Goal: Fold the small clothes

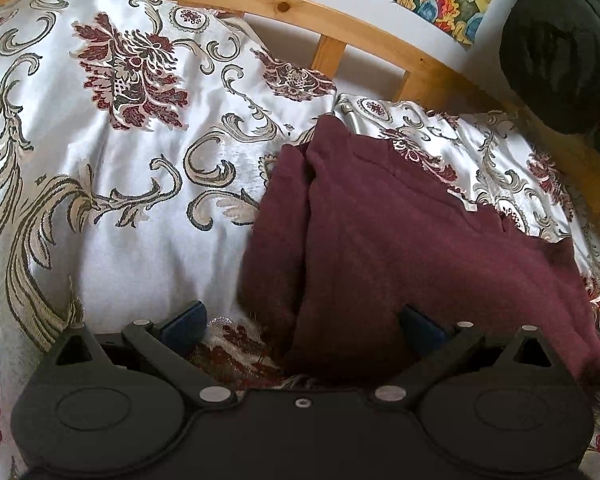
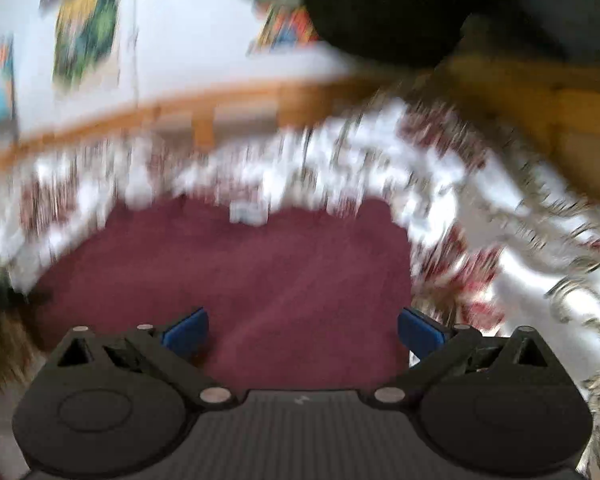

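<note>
Looking past both sets of fingers, the biggest thing I see is the bedspread [image 1: 112,184], white satin with maroon and grey floral scrollwork, running out ahead of me to a wooden bed rail [image 1: 260,4] at the far edge. On it lies the maroon garment [image 1: 400,248], a soft knit piece partly doubled over: it fills the space ahead of my right fingers and sits ahead and to the right of my left ones, with a thick folded edge just in front of their gap and a small white label [image 1: 466,204] near its far hem. My left gripper [image 1: 302,326] is spread wide, holding nothing; my right gripper [image 2: 302,330] is likewise spread and empty, its view smeared by motion. I judge I'm between folds, reaching in for a fresh grip. The next move calls for pinching an edge or corner cleanly, all layers together, without dragging the slippery bedspread along.
</note>
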Available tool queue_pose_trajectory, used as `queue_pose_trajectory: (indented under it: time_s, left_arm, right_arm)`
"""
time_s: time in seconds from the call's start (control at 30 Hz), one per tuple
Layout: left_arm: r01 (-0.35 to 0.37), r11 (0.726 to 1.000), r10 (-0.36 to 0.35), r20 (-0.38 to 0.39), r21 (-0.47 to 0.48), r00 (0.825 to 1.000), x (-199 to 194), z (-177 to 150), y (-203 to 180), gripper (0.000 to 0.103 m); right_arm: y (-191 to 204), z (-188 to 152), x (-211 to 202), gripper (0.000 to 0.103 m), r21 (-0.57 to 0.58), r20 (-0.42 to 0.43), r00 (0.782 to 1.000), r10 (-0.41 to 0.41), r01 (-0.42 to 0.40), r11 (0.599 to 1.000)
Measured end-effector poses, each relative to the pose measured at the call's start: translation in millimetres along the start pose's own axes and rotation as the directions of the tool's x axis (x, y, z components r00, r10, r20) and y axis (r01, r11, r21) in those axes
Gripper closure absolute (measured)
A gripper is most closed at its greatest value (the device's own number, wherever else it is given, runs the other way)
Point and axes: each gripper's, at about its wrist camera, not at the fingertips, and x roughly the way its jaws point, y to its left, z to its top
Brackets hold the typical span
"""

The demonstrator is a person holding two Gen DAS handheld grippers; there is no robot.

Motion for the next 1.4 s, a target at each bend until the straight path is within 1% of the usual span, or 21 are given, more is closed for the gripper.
queue_pose_trajectory:
  time_s: [0.03,0.13,0.23,0.33,0.4,0.43,0.5,0.6,0.8,1.13,1.3,1.4]
  left_arm:
    - [0.001,1.0,-0.001,0.003,-0.001,1.0,-0.3,-0.6,0.2,0.001]
    - [-0.001,1.0,0.001,0.009,0.005,1.0,-0.4,-1.9,-0.4,0.001]
    - [0.003,1.0,-0.003,0.011,0.002,1.0,-0.7,-1.9,0.0,0.001]
    - [0.011,1.0,-0.011,0.015,-0.002,1.0,-1.8,-2.4,1.1,0.001]
    - [0.018,1.0,-0.018,0.018,-0.006,1.0,-2.6,-2.8,2.2,0.001]
    - [0.02,1.0,-0.02,0.019,-0.007,1.0,-2.8,-3.1,2.6,0.001]
    - [0.018,1.0,-0.018,0.02,-0.006,1.0,-2.6,-3.2,2.3,0.001]
    - [0.015,1.0,-0.015,0.019,-0.001,1.0,-2.7,-3.4,2.2,0.001]
    - [0.019,1.0,-0.019,0.023,-0.002,1.0,-3.2,-3.4,2.3,0.001]
    - [0.023,1.0,-0.023,0.028,-0.003,0.999,-3.9,-4.4,2.6,0.001]
    - [0.055,0.998,-0.054,0.044,-0.033,0.998,-6.3,-4.3,8.7,0.001]
    - [0.056,0.998,-0.054,0.044,-0.034,0.998,-6.6,-4.7,9.6,0.001]
  right_arm:
    - [6.3,4.4,0.0,0.0,-0.005,0.005,1.0,0.003,-0.003,1.0]
    - [32.2,13.4,13.2,0.0,-0.046,-0.026,0.999,0.022,-0.024,0.999]
    - [57.0,15.3,28.0,0.0,-0.045,-0.051,0.999,0.006,-0.008,0.999]
    - [72.7,6.6,43.3,0.0,-0.062,-0.115,0.993,0.019,-0.027,0.998]
    - [80.1,-5.7,54.2,0.001,-0.095,-0.182,0.983,0.015,-0.032,0.995]
    - [82.2,-10.6,56.9,0.001,-0.107,-0.19,0.982,0.008,-0.028,0.994]
    - [83.6,-19.2,54.6,0.001,-0.112,-0.151,0.989,0.004,-0.021,0.994]
    - [84.7,-23.6,52.6,0.001,-0.111,-0.132,0.991,0.004,-0.019,0.994]
    - [78.3,-24.3,51.7,0.001,-0.083,-0.128,0.991,0.025,-0.036,0.996]
    - [76.9,-23.1,52.7,0.001,-0.078,-0.128,0.991,0.028,-0.039,0.996]
    - [76.6,-23.1,52.7,0.001,-0.075,-0.128,0.991,0.03,-0.039,0.996]
    - [76.5,-23.2,52.8,0.001,-0.074,-0.128,0.991,0.031,-0.04,0.996]
